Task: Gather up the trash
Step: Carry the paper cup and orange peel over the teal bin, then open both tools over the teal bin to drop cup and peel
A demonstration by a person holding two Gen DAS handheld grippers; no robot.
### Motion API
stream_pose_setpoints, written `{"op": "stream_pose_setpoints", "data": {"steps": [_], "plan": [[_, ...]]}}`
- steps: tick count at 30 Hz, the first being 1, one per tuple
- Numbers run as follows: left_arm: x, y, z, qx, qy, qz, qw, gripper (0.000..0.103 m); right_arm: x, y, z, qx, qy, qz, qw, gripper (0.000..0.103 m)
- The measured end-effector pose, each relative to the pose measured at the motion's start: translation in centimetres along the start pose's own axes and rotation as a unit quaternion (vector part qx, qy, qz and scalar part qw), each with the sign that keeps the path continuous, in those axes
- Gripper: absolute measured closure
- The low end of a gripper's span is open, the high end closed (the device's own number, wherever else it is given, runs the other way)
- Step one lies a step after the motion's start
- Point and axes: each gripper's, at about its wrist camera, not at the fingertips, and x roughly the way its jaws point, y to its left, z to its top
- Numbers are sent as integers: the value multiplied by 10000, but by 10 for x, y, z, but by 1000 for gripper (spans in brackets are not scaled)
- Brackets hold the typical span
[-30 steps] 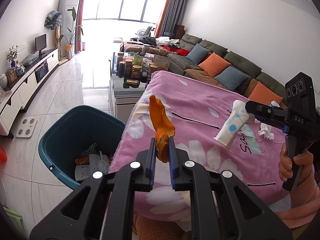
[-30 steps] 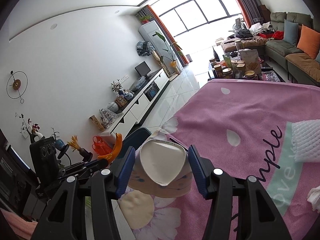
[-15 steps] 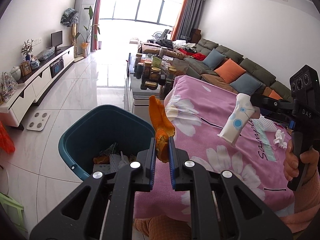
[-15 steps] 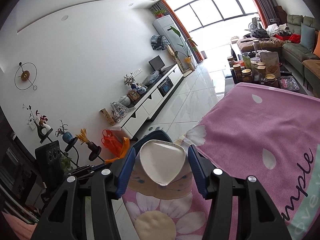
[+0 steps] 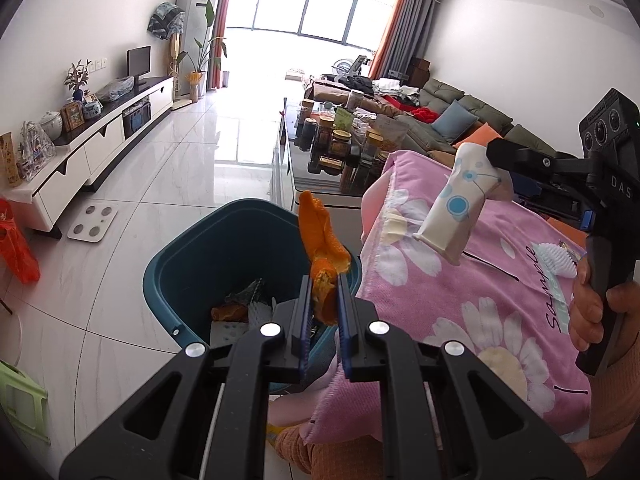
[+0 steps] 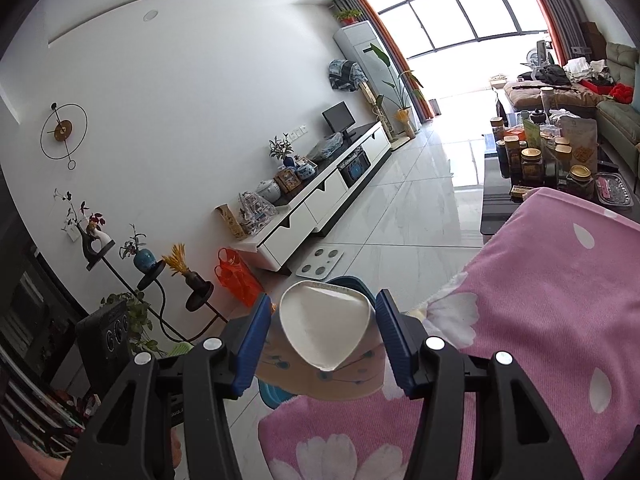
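My left gripper (image 5: pixel 322 300) is shut on an orange peel (image 5: pixel 320 240) and holds it over the near right rim of a teal trash bin (image 5: pixel 192 256) that has trash inside. My right gripper (image 6: pixel 322 336) is shut on a crushed white paper cup (image 6: pixel 320 332) with blue dots, held above the pink flowered cloth's left edge; the cup also shows in the left wrist view (image 5: pixel 456 208). The bin's rim peeks out behind the cup (image 6: pixel 348 281).
The pink cloth (image 5: pixel 480 300) covers a table at right, with a white foam net (image 5: pixel 556 258) on it. A glass coffee table with jars (image 5: pixel 340 144) stands behind. A white scale (image 5: pixel 93 222) and an orange bag (image 5: pixel 18 248) are on the tiled floor.
Both grippers have moved left, from over the pink cloth toward the bin. The peel now hangs over the bin's rim. The cup has neared the cloth's left edge.
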Motion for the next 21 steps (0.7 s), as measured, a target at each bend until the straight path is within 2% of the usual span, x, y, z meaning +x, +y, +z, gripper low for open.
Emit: {"op": "stream_pose_setpoints", "data": {"steps": [7, 21], "plan": [[13, 15, 3, -153, 86, 146, 9997, 91, 40, 6, 6, 2, 232, 64, 9997, 51], [59, 36, 2, -487, 415, 372, 9973, 91, 116, 8, -7, 81, 1012, -186, 9947, 51]]}}
